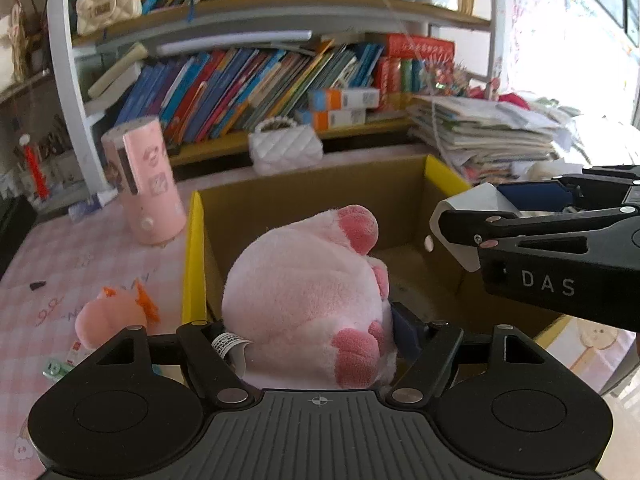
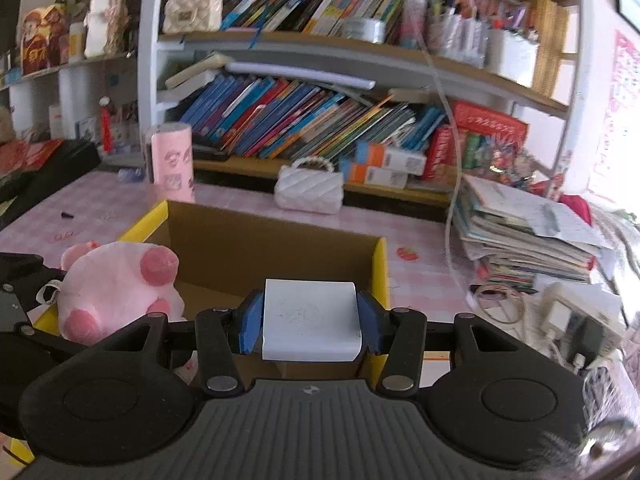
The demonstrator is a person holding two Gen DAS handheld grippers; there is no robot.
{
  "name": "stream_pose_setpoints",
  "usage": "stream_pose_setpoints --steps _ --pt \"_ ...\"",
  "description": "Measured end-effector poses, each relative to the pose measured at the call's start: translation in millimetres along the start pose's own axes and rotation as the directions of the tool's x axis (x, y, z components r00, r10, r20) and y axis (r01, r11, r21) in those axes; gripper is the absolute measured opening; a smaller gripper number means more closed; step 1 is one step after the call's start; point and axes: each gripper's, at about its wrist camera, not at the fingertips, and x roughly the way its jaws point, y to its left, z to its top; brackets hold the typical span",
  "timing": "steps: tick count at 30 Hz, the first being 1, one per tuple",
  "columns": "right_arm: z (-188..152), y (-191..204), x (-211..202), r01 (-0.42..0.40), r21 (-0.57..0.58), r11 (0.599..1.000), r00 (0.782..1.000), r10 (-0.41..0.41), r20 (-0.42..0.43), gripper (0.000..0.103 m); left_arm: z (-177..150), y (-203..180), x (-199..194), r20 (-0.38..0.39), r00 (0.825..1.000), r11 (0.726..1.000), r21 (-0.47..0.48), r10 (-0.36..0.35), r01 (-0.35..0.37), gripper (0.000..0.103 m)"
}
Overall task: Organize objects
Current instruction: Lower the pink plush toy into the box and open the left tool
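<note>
With the left hand-held gripper (image 1: pixel 316 332) squeezing the pink plush toy (image 1: pixel 308 300) over the cardboard box (image 1: pixel 440 176) and the right hand-held gripper (image 2: pixel 310 322) clamping a white block (image 2: pixel 310 320) beside it, they are risking collision, or the toy is catching the yellow rim.

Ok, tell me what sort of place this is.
Probably a child's room or study corner at home: crammed bookshelves, a pink checked tablecloth, and plush toys beside small handbags.
</note>
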Motion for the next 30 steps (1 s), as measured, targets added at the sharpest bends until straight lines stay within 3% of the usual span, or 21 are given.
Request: stream_pose_setpoints --steps 9,22,30 --pt "-0.3 6.5 31.1 -0.067 -0.057 0.996 0.996 0.063 -0.067 0.047 -5.6 -3.8 6.5 -0.013 1.000 1.000 0.024 0.017 -0.017 0.080" --pt "-1.6 12.5 57.7 -0.135 -0.057 0.989 0.979 0.124 -0.164 0.047 -10.4 1.5 -31.4 0.112 0.991 0.995 0.053 0.074 -0.081 0.092" --pt "-5.7 14.9 69.3 -0.167 -0.066 0.984 0.958 0.145 -0.248 0.047 -22.2 8.4 -51.4 0.151 0.985 0.997 -0.002 0.078 -0.078 0.093"
